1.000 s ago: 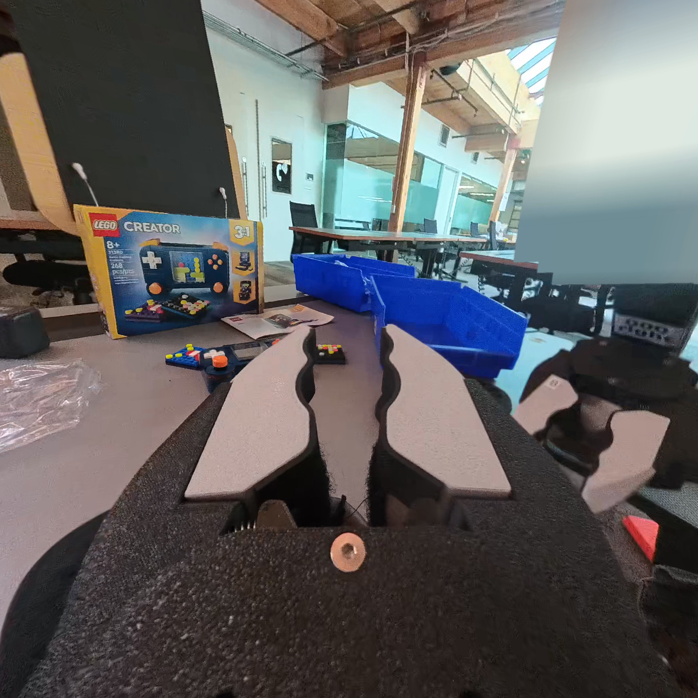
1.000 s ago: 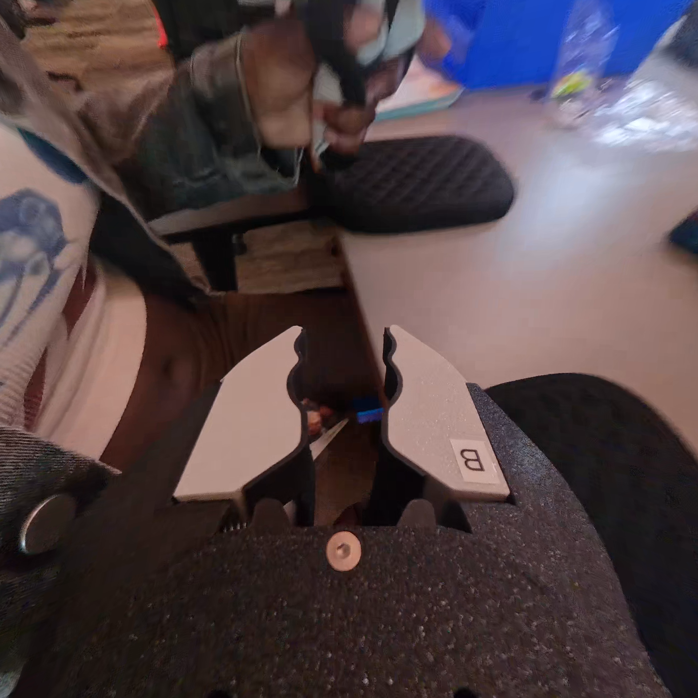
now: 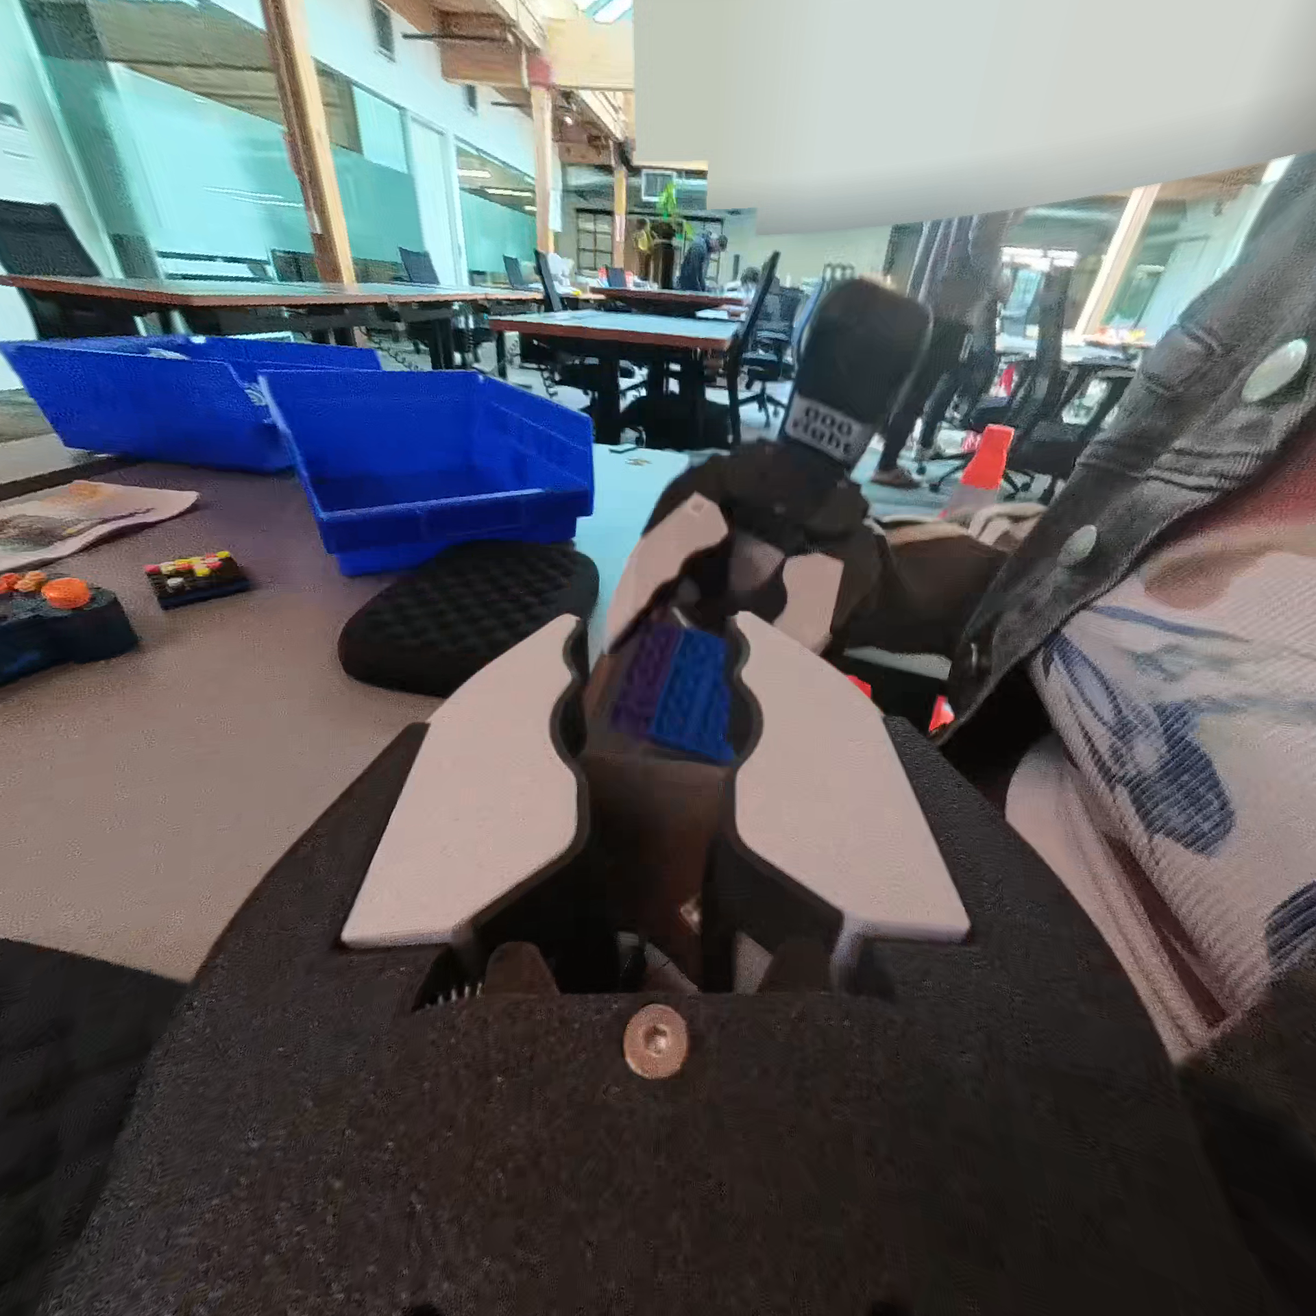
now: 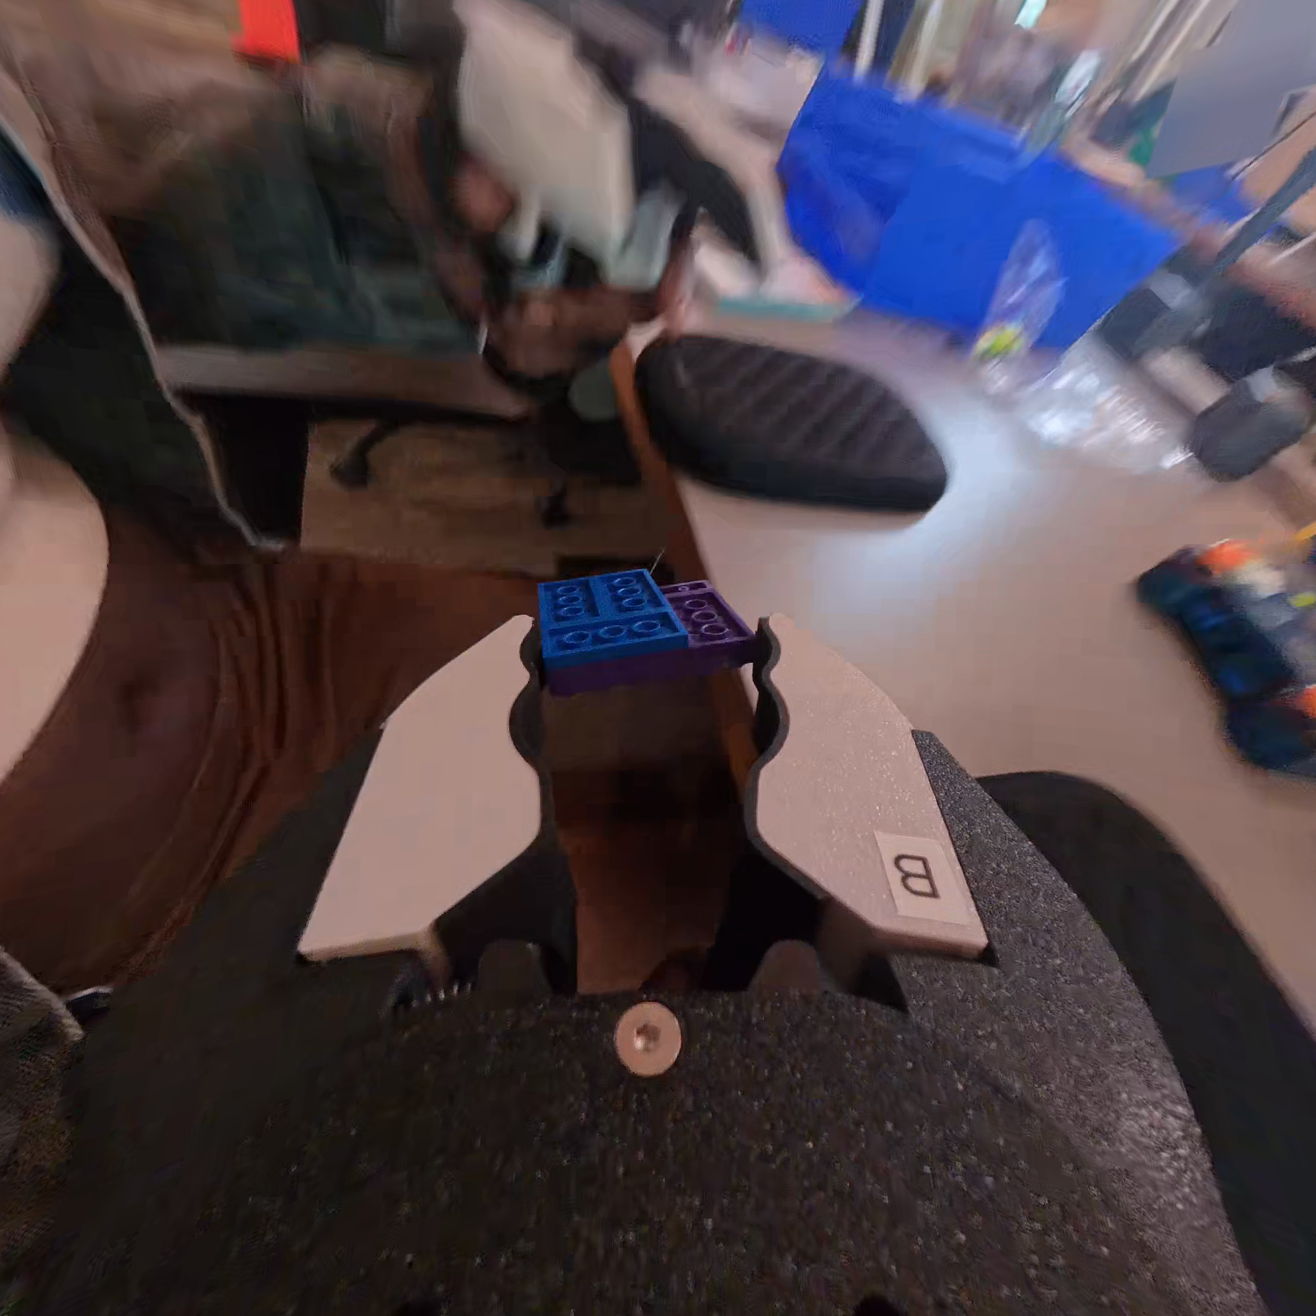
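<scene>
Fingers of the right gripper [image 4: 648, 634] are clamped on a small brick plate [image 4: 612, 627], blue pieces on top of a purple layer. They catch it only at their very tips, one on each side edge. The plate is roughly level in the air, at the near edge of the tabletop [image 4: 890, 641], with what looks like a lap or the floor beneath it rather than the surface.

The left gripper [image 3: 655, 641] faces it with its fingers apart and nothing between them. In its view the plate shows through the gap, but I cannot tell that either finger touches it.

Farther out on the tabletop lie a black ribbed mat [image 3: 470, 612], two blue bins [image 3: 427, 456], a small studded tile [image 3: 196, 577] and a dark blue brick build with orange knobs [image 3: 64, 619].

The hold looks shallow to me. With so little of the plate inside the tips, a knock from the other gripper or a quick swing could pivot it or pop it free. The smeared right view suggests quick motion. Hanging beside the edge, it would likely drop clear of the tabletop. Sideways pressure might also split the blue layer from the purple.
</scene>
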The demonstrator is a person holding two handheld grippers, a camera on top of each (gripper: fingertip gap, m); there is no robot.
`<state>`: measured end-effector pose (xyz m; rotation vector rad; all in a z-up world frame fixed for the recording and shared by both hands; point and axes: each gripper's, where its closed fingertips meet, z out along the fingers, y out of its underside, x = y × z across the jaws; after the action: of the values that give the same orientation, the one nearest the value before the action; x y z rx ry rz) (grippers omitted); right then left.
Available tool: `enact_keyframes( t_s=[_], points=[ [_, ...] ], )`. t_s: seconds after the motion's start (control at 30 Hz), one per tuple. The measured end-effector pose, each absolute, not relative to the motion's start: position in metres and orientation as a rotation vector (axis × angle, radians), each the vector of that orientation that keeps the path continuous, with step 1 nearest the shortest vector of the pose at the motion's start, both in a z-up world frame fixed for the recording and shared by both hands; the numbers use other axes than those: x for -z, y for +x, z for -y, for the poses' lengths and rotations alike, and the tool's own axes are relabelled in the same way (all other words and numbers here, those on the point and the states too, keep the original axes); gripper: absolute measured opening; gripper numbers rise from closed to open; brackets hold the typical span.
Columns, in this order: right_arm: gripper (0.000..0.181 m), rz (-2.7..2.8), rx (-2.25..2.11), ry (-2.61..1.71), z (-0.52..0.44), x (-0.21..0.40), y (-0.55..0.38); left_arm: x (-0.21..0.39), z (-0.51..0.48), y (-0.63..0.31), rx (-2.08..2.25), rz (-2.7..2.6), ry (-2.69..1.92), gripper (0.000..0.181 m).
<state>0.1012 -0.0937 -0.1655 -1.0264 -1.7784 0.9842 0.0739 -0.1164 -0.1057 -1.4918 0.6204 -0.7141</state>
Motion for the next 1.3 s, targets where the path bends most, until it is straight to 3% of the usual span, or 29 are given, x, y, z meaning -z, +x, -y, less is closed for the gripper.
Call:
enact_keyframes(
  t_s=[0.07,0.3,0.6,0.7,1.0,1.3],
  points=[
    [0.057,1.716,-0.976,-0.962,0.085,0.139,0.103,0.113,0.111,0.082,0.617,-0.703,-1.512,0.045],
    [0.057,1.748,-0.879,-0.870,0.045,0.113,0.081,0.117,0.071,0.073,0.275,-0.927,-1.526,0.044],
    [0.057,1.868,-0.987,-1.019,-0.024,0.151,0.026,0.168,-0.008,0.024,0.331,-1.123,-1.774,0.044],
    [0.056,1.887,-1.029,-1.087,-0.029,0.164,0.015,0.185,-0.020,0.013,0.274,-1.145,-1.837,0.034],
    [0.056,2.215,-0.721,-1.296,-0.032,0.217,0.018,0.219,-0.015,0.002,0.172,-1.305,-2.017,0.032],
    [0.058,2.340,-0.744,-1.184,-0.030,0.208,0.021,0.223,-0.014,-0.002,0.242,-1.305,-2.195,0.033]
  ],
)
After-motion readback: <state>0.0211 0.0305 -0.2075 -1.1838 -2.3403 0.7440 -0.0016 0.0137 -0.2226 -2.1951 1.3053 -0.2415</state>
